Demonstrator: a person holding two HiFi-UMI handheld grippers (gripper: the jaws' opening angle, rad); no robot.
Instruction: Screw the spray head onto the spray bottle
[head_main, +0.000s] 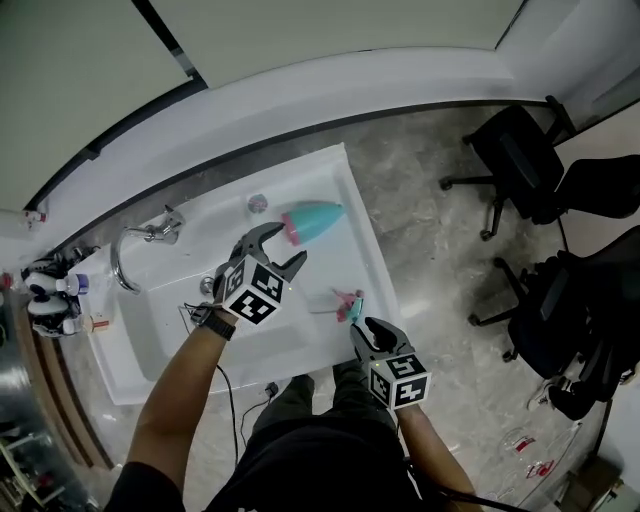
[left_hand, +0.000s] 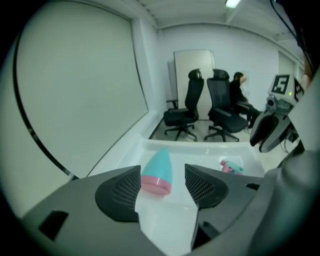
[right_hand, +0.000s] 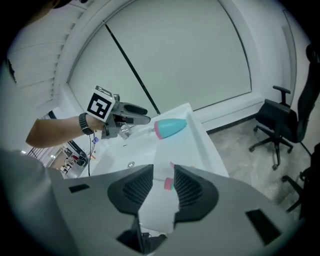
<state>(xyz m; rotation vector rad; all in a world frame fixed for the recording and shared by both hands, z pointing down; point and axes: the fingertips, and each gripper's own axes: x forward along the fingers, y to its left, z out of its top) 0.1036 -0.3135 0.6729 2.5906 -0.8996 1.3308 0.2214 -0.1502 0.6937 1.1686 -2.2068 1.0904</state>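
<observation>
A teal spray bottle (head_main: 310, 220) with a pink band lies on its side at the far right of the white basin (head_main: 340, 165). My left gripper (head_main: 283, 245) hovers just short of it, jaws open. In the left gripper view the bottle (left_hand: 157, 172) shows in the gap beyond the pads, untouched. The pink and teal spray head (head_main: 348, 303) lies near the basin's right rim. My right gripper (head_main: 366, 330) is close behind it, jaws narrowly open. In the right gripper view a bit of the spray head (right_hand: 169, 183) shows in that gap.
A chrome tap (head_main: 140, 240) stands at the basin's left and a drain (head_main: 257, 203) lies near the bottle. Small bottles (head_main: 50, 295) crowd a shelf at far left. Black office chairs (head_main: 520, 160) stand on the grey floor to the right.
</observation>
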